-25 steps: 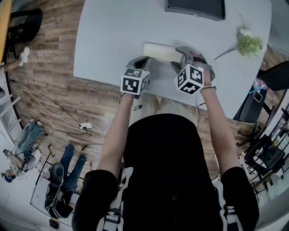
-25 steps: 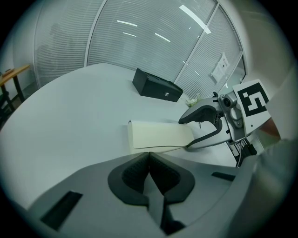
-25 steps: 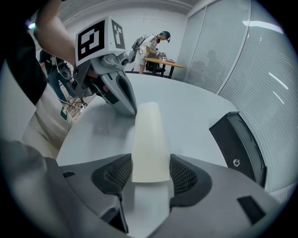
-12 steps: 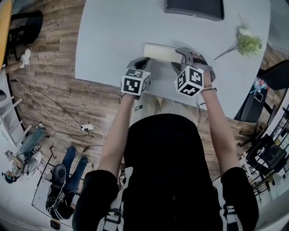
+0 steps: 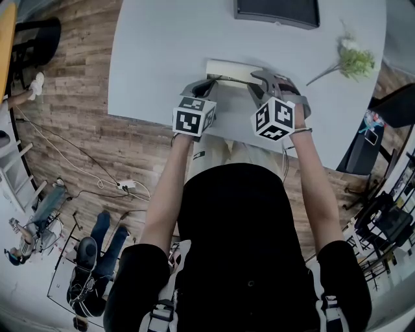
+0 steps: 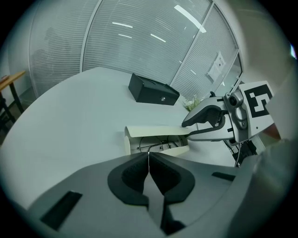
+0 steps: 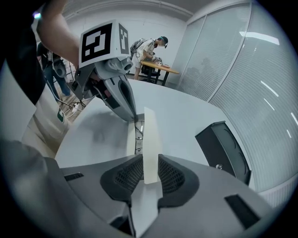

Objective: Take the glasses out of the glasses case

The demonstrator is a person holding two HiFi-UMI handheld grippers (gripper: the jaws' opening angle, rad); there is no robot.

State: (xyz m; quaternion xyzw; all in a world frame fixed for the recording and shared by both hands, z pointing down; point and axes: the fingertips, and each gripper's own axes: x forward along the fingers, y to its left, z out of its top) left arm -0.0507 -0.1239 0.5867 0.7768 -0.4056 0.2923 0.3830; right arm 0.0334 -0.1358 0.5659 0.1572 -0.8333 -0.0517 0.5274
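Right now the glasses case (image 5: pixel 224 70) lies flat on the pale grey bench (image 5: pixel 162 52), close to the near edge and just in front of the person. Its long axis runs crosswise, from their left to their right. The lid (image 7: pixel 150 139) is lifted a little off the base, so the mouth opens toward the person. Through that gap the thin wire glasses (image 6: pixel 158 145) can be seen lying lengthwise in the base. The right tool (image 7: pixel 150 162) is at the case's right end; its jaws have just been closing and now pinch the cream lid between their ribbed pads. The left tool (image 6: pixel 149 155) points down at the left end, its jaws pressed together with the tips right at the near edge of the base. I cannot tell whether they catch that edge. Farther back on the bench stands a black box (image 5: pixel 277 11), and a sprig of flowers (image 5: pixel 355 61) lies off to the right, well apart from the case.
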